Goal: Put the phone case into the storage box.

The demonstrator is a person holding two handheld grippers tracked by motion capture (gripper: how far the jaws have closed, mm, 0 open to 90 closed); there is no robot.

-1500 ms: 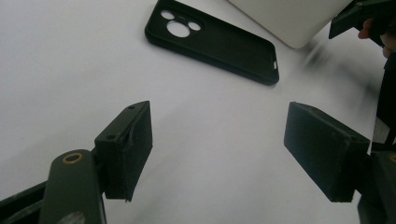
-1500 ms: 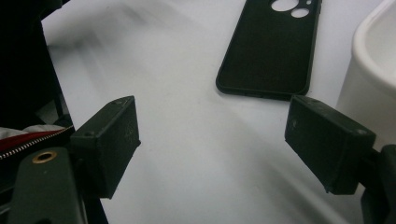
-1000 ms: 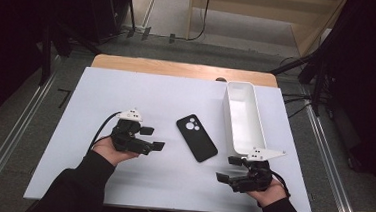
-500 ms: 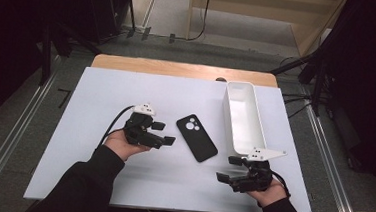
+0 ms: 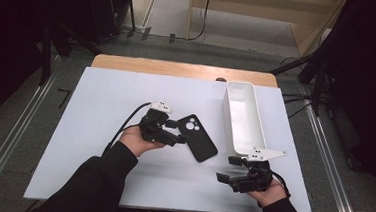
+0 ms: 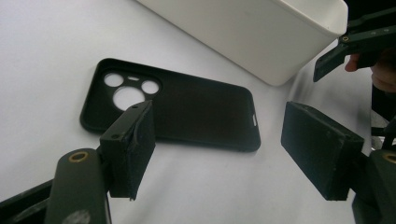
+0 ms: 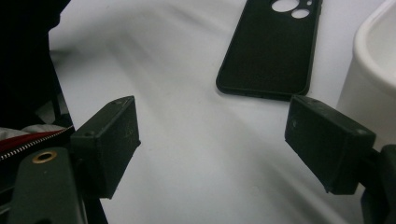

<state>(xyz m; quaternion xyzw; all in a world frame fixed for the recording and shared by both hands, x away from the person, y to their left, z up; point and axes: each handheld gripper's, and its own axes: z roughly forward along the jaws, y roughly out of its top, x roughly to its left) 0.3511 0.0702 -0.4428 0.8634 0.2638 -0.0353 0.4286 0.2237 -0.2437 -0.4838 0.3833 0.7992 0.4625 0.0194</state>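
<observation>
White table top (image 5: 99,130) w/ a bare wooden strip (image 5: 178,69) along its far edge; sits on grey floor btwn metal rails; black phone case (image 5: 197,136) lies flat approx. mid-table, camera cut-outs toward the far side, long axis angled diag.; its back faces up; white oblong bin (image 5: 243,119) stands on the right part of the top, long side running near-to-far, far end close to the wooden strip; case & bin near each other, not touching; both rest directly on the white surface.
</observation>
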